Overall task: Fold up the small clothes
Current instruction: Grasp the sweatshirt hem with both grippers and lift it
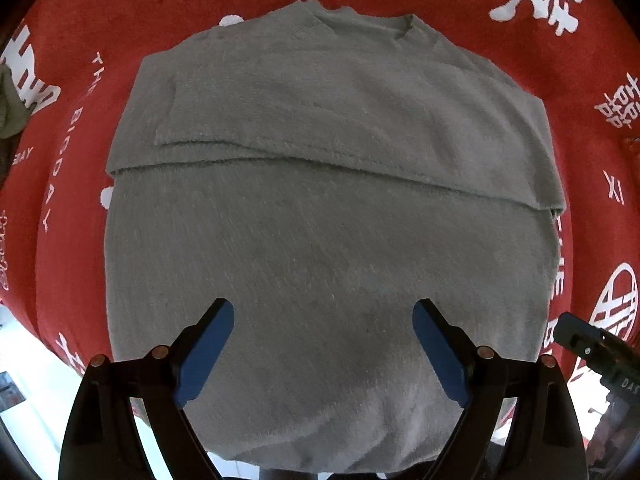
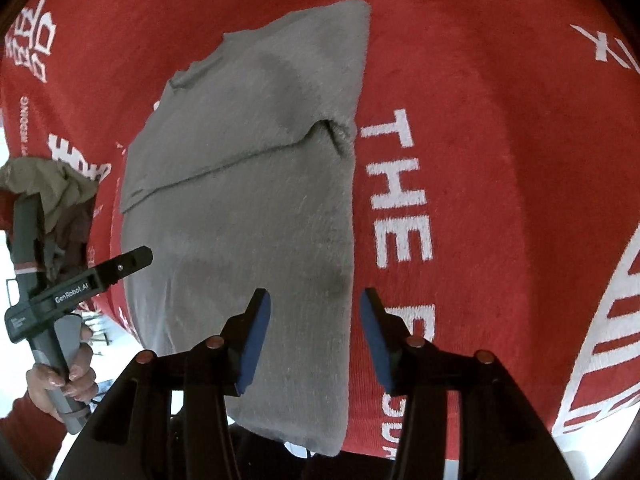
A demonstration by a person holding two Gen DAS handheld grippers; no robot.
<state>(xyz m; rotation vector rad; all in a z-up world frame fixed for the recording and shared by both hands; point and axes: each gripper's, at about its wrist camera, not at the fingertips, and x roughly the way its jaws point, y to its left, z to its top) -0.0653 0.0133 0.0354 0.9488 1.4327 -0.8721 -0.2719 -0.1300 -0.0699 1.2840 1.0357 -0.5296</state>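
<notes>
Left gripper point(image 1: 323, 354) blue pads spread wide, empty, hovering over the grey fuzzy knit sweater's point(image 1: 320, 184) hem. Sweater flat on red printed cloth point(image 1: 500, 20), sleeves folded in. Right gripper point(image 2: 316, 340) part-open, empty, straddling its right edge, likely for the next fold.

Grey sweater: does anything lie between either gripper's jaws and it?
Nothing visible does. The grey sweater lies bare on the red cloth; the left gripper hovers open right above it, and the right gripper, jaws opening, straddles its edge. Olive cloth sits aside.
</notes>
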